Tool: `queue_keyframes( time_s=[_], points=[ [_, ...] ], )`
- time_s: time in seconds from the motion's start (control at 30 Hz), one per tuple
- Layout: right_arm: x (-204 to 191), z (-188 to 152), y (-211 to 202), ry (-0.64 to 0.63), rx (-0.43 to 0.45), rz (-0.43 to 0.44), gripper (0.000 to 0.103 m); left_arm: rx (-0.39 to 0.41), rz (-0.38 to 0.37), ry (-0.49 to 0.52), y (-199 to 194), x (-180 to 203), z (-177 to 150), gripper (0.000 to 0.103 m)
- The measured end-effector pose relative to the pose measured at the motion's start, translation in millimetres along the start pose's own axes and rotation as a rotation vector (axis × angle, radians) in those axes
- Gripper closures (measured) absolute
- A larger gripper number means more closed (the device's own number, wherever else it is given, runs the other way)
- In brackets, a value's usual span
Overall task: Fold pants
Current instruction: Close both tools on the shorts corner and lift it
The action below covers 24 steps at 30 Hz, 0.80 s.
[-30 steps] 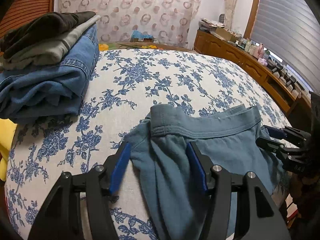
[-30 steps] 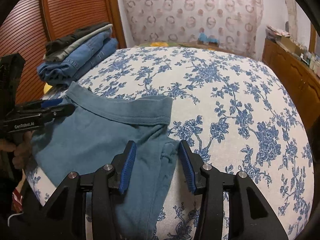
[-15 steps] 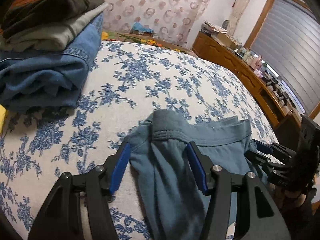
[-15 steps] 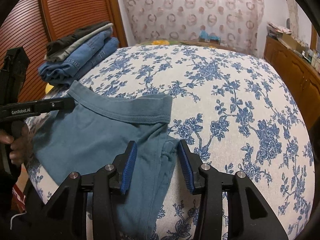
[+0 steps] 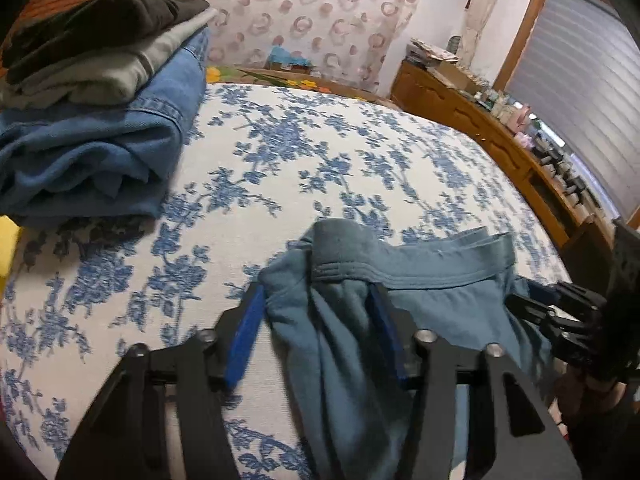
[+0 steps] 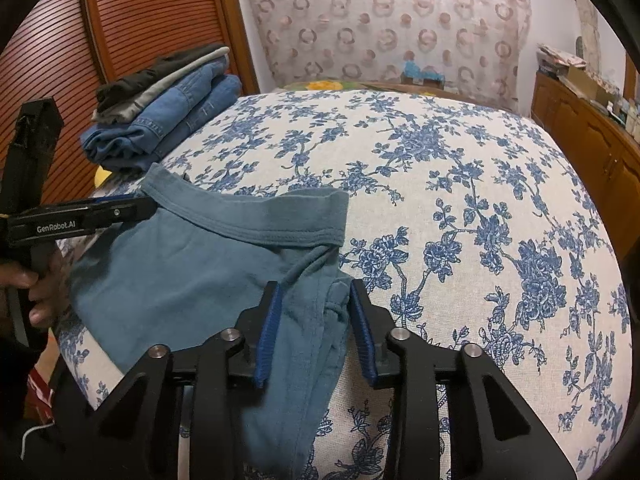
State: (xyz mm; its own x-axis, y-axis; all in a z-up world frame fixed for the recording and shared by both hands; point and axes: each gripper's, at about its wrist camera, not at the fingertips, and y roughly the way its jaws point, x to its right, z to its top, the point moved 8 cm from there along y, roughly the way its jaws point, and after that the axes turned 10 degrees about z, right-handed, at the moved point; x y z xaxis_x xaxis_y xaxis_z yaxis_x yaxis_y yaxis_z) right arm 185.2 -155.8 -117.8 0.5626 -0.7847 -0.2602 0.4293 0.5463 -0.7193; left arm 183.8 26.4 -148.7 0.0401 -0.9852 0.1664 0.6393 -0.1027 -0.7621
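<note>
both hand-held grippers, left & right, spread wide, astride teal pants waistband corners.

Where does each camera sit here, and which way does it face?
Left wrist: on the left gripper, looking across the bed along its fingers at the teal pants; right gripper at right.
Right wrist: on the right gripper, facing the same pants' other end; left gripper and hand at left.
Shared: pants, bed, stack of folded clothes.
</note>
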Motion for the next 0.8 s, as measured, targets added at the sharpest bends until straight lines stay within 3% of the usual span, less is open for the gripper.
queue_keyframes(
  time_s=[0.13, 0.23, 0.53, 0.8],
  points=[
    [-1.0, -0.4, 0.4, 0.009, -0.003, 0.033, 0.088, -0.015, -0.065, -0.030, 0.0, 4.3, -1.5, 0.078],
    [-2.2, -0.6, -0.3, 0.001, -0.002, 0.036, 0.093, 0.015, -0.061, -0.017, -7.0, 8.2, -1.2, 0.087],
    [-11.8, 10.6, -21.8, -0.020, 0.088, 0.060, 0.096, 0.168, -0.058, 0.042, -54.7, 26.2, 11.2, 0.088],
    [-24.0, 25.6, -44.9, -0.063, 0.157, 0.052, 0.096, 0.245, -0.062, 0.065, -82.8, 33.6, 26.1, 0.089]
  ],
)
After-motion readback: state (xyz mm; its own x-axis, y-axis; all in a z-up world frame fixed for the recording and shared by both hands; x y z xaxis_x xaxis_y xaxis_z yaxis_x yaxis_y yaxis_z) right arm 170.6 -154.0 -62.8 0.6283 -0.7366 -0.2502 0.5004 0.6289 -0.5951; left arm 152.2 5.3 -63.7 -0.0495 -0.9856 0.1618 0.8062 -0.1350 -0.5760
